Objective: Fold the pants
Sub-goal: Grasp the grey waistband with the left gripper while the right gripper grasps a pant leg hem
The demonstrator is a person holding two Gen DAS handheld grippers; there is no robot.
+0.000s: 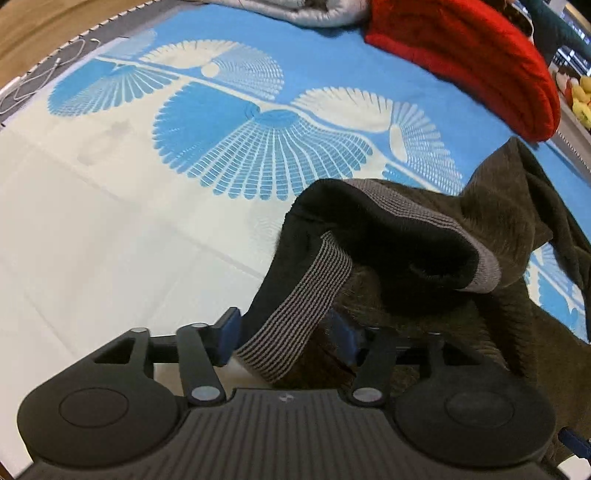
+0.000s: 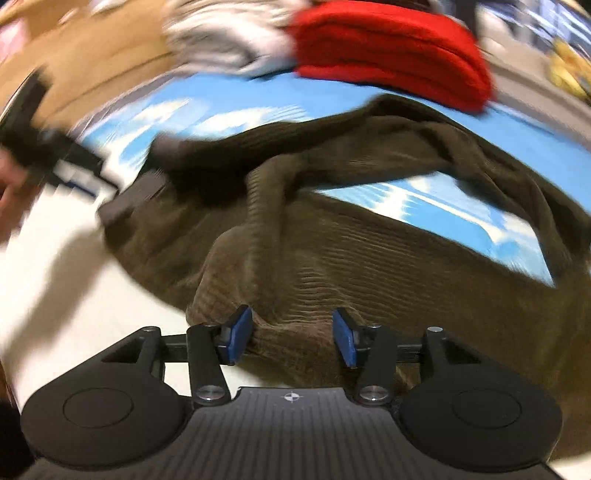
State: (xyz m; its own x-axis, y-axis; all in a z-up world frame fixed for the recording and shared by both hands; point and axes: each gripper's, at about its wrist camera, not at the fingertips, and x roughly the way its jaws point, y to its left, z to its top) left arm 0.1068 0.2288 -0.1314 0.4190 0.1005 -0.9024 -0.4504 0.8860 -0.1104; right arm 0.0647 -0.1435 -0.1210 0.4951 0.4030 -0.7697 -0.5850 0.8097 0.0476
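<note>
Pants (image 2: 369,251), brown corduroy, crumpled on a blue-and-white printed sheet (image 1: 110,229), partly lifted, just ahead of both pairs of jaws.

Left gripper (image 1: 286,338): jaws set wide, striped grey waistband (image 1: 295,317) running between the blue pads and touching the left one at least; whether really pinched, cannot tell. Right gripper (image 2: 291,338): jaws also wide, a ridge of corduroy bunched between the pads, not clearly squeezed.

Step in hand, as judged: taking hold of the waist end to spread the pants flat before the first fold. To do it well:
- Close on the waistband itself, not on loose leg cloth, so the edge stays straight.
- Keep both grips level and pull gently apart, to take out the twist ahead of the jaws.
- Lay the legs one over the other only after the cloth is smooth.

Around: a folded red garment (image 1: 480,55) well beyond the jaws, to the right; a grey-white garment (image 1: 314,11) beside it, farther left; some yellow things (image 1: 581,99) at the far right edge, too small to name. The red pile is near the far leg and could catch it during spreading. Right wrist view strongly blurred, so details there uncertain.
</note>
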